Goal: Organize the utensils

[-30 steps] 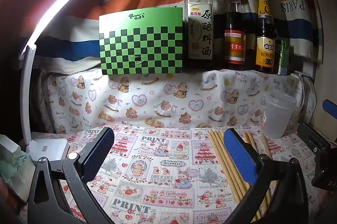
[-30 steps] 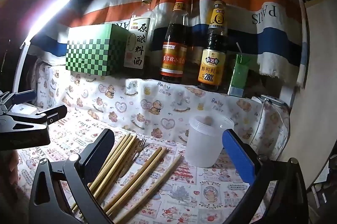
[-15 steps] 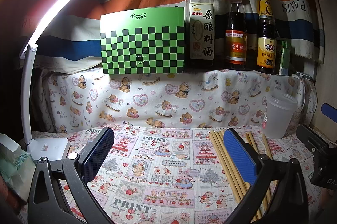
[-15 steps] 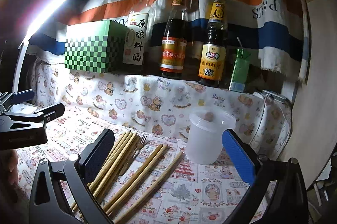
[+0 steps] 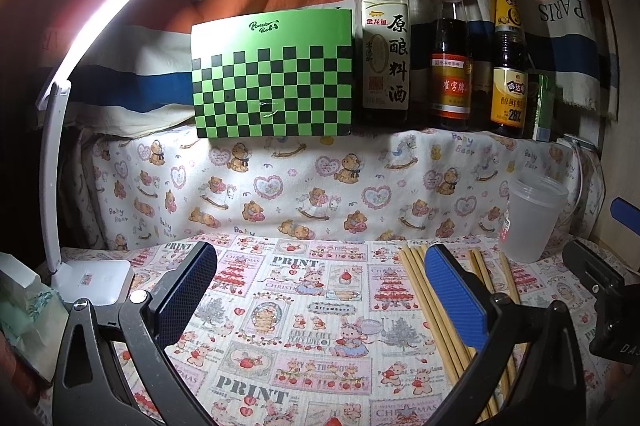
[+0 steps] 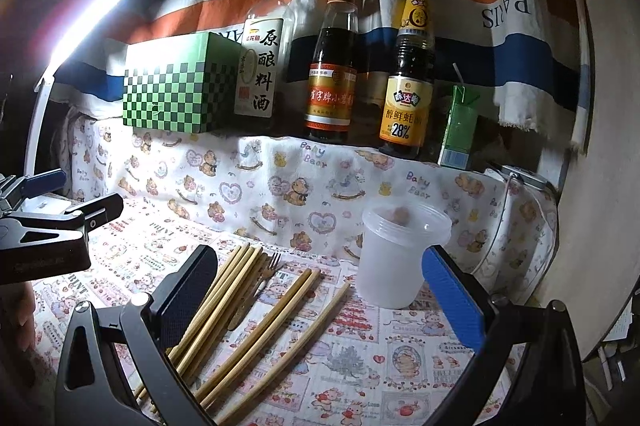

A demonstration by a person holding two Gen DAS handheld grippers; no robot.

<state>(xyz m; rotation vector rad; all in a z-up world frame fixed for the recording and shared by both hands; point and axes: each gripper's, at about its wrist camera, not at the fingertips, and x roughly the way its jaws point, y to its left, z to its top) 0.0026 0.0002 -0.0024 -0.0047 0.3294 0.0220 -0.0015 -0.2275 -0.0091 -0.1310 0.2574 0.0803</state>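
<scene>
Utensils: chopsticks [image 6: 256, 322] + small fork [image 6: 262, 280] flat on printed cloth [image 6: 400, 354], beside empty plastic cup [image 6: 396, 258]. L gripper [image 5: 320, 290] and R gripper [image 6: 320, 298] wide open, empty. Risk: cup is light, may tip if knocked; packed sticks may scatter or roll; fork half-hidden, easily missed.

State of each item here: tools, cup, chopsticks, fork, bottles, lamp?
Left tool: open, empty.
Right tool: open, empty.
Plastic cup: upright, no utensils inside.
Chopsticks: lying loose on the cloth.
Fork: lying among the chopsticks.
Three bottles: upright, capped.
Lamp: on.
</scene>
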